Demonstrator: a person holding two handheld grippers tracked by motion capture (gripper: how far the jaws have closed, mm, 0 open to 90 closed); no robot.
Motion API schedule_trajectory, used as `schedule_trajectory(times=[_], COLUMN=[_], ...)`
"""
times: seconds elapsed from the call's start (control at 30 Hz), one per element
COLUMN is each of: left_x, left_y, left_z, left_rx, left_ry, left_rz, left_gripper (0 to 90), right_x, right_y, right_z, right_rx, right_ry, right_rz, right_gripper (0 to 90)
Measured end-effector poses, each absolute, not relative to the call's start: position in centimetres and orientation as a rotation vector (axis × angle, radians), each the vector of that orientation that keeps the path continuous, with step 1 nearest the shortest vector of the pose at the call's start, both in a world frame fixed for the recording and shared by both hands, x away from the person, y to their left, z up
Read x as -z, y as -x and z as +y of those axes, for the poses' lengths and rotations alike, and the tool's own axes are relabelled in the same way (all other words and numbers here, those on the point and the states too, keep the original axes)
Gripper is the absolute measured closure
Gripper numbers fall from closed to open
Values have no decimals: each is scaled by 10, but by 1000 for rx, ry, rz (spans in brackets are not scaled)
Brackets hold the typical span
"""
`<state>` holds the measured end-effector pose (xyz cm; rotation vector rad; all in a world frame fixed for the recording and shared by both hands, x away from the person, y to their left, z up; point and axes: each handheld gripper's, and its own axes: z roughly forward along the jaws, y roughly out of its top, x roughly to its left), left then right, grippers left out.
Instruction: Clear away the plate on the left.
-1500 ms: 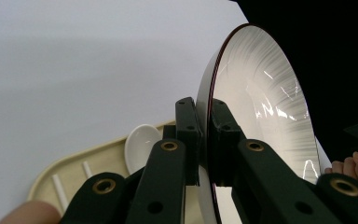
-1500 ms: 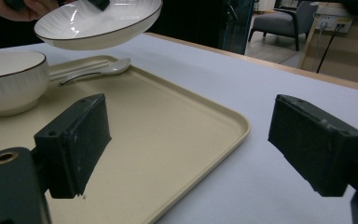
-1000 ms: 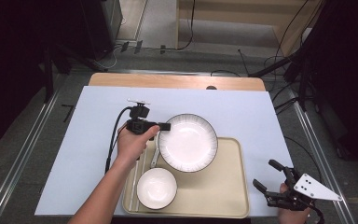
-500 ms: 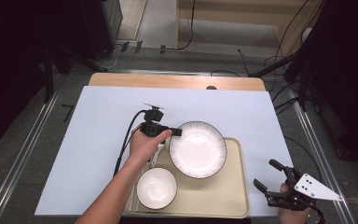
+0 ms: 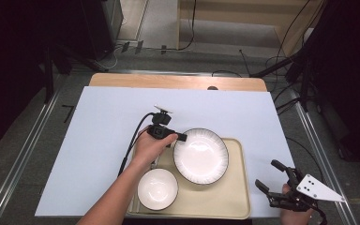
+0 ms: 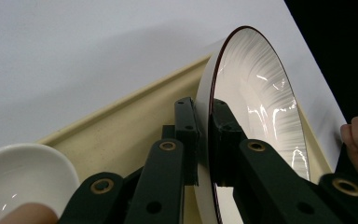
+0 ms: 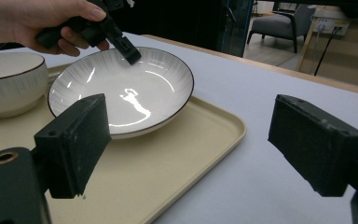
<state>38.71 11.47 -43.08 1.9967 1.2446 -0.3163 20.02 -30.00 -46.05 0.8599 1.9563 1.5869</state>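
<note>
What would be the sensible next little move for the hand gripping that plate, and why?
Probably lower the plate flat and let go. The left hand-held gripper is clamped on its rim, and the plate sits over the tray beside the bowl, partly overhanging the far edge.

Right gripper (image 7: 191,154) jaws spread wide in the foreground; beyond, upper left, a hand-held black gripper (image 7: 121,42) clamps the ribbed white plate's (image 7: 121,91) rim on the beige tray (image 7: 177,154).
</note>
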Motion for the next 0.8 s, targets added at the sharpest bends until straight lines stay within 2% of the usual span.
schedule_trajectory(times=[0.2, 0.37, 0.5, 0.53, 0.57, 0.67, 0.77, 0.8], left_x=[436, 436, 435, 434, 431, 426, 421, 419], left_y=[-390, -388, -386, -386, -384, -383, -381, -381], left_z=[114, 112, 112, 113, 115, 120, 123, 125], left_rx=[338, 289, 244, 216, 175, 188, 166, 155], left_ry=[-2000, -2054, -2071, -2084, -2080, -2017, -1990, -1976], left_rz=[1258, 1242, 1238, 1232, 1226, 1216, 1211, 1197], left_gripper=[845, 843, 729, 729, 677, 637, 530, 530], right_x=[460, 459, 459, 459, 459, 459, 460, 460], right_y=[-200, -199, -199, -199, -199, -199, -199, -199], right_z=[-300, -300, -300, -300, -300, -301, -301, -301], right_rx=[-1587, -1585, -1585, -1585, -1583, -1583, -1584, -1585], right_ry=[-857, -858, -855, -855, -855, -857, -859, -859], right_rz=[1955, 1953, 1953, 1953, 1953, 1953, 1953, 1955], right_gripper=[129, 129, 129, 129, 129, 129, 129, 129])
